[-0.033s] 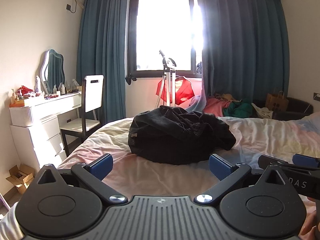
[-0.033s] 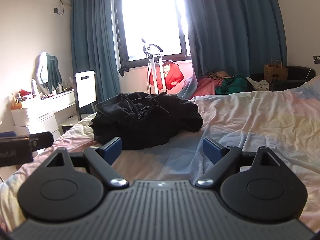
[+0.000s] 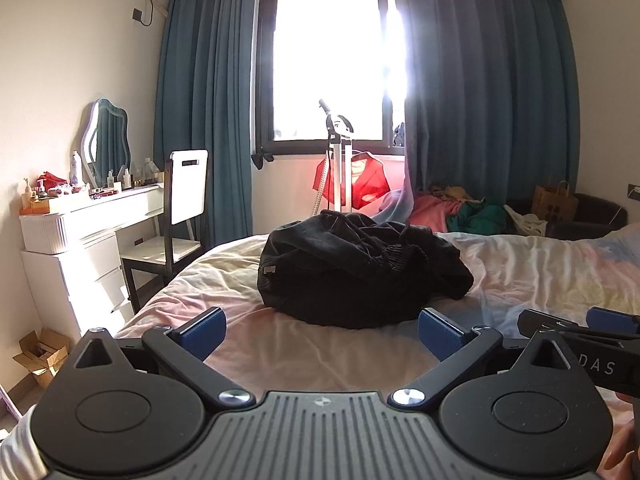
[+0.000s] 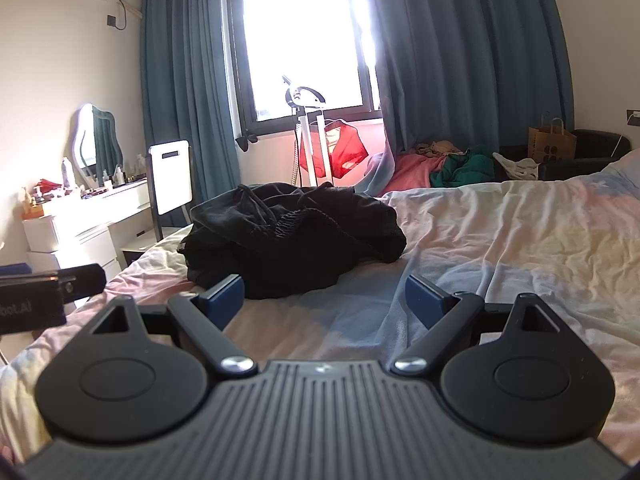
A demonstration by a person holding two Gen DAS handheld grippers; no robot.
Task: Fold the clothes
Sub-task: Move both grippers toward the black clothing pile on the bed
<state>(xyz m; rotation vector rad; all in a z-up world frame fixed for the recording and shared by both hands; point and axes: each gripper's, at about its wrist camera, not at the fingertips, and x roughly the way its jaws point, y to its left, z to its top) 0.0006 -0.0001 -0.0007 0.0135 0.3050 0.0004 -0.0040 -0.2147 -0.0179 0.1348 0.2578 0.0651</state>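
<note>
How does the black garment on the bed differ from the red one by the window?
The black garment lies bunched in a heap on the bed; the red garment hangs on a stand below the window. The black one looks thick and dull, the red one thin and glowing in the backlight. Neither is folded.

"DAS" on right gripper (image 3: 592,322)

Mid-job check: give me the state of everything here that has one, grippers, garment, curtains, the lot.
Left gripper: open, empty, short of the garment.
Right gripper: open, empty, short of the garment.
Black garment: crumpled in a heap on the bed, unfolded.
Bed sheet: wrinkled.
Curtains: drawn apart, window uncovered.
Red garment: hanging on the stand.
</note>
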